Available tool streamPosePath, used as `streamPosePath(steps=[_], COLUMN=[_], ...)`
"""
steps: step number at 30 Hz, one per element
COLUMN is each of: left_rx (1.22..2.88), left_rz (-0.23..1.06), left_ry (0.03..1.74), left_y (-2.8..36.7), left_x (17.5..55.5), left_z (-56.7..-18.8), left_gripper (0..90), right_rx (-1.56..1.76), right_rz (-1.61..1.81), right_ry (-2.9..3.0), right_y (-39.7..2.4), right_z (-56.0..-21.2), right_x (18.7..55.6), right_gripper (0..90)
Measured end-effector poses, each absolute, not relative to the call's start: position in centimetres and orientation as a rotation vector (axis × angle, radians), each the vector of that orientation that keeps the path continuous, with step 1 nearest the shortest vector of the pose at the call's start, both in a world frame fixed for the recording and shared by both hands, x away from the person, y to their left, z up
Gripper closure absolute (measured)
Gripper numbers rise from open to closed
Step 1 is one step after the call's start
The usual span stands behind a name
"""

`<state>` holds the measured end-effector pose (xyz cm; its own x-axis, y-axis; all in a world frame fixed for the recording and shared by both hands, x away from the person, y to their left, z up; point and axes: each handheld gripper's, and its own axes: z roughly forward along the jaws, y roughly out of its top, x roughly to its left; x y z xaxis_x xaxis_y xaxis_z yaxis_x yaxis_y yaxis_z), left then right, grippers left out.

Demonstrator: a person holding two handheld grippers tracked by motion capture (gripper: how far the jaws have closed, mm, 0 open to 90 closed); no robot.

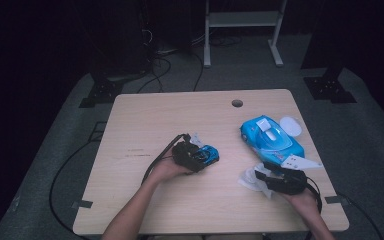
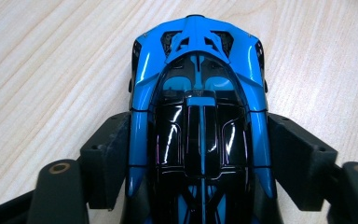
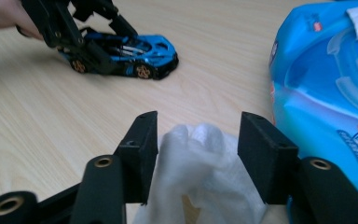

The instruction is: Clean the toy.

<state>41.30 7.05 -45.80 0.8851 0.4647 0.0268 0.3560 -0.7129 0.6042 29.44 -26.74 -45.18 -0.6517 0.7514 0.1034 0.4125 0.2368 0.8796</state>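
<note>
A small blue and black toy car [image 1: 211, 153] stands on the wooden table [image 1: 160, 120] left of centre. My left gripper [image 1: 200, 157] is shut on it; in the left gripper view both jaws press the sides of the car [image 2: 198, 60], seen from above. At the right, near the front edge, my right gripper [image 1: 262, 176] holds a crumpled white wipe [image 1: 250, 181]. In the right gripper view the wipe [image 3: 200, 158] bunches between the two jaws of that gripper [image 3: 198, 135], low over the table. The car [image 3: 142, 49] shows farther off there.
A blue pack of wet wipes [image 1: 271, 140] lies just beyond the right gripper, and it also shows as the pack [image 3: 321, 84] close at the right. A white round lid [image 1: 291, 125] lies beside it. A cable hole [image 1: 237, 103] is near the far edge.
</note>
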Motion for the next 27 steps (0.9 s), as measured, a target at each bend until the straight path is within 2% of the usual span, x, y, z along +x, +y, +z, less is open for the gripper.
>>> streamPosePath(steps=[7,27], left_rx=[2.414,2.330], left_rz=[0.232,0.281], left_ry=[0.585,0.577], left_y=[7.3,10.0], left_x=[41.2,39.6], left_z=[-45.3,-43.1], left_gripper=[18.3,15.6], right_rx=[1.063,1.075], right_rz=[1.514,1.493], right_ry=[2.088,2.094], right_y=[-27.5,-27.6], right_z=[-44.1,-43.8], right_x=[29.0,28.8], right_gripper=[43.6,41.2])
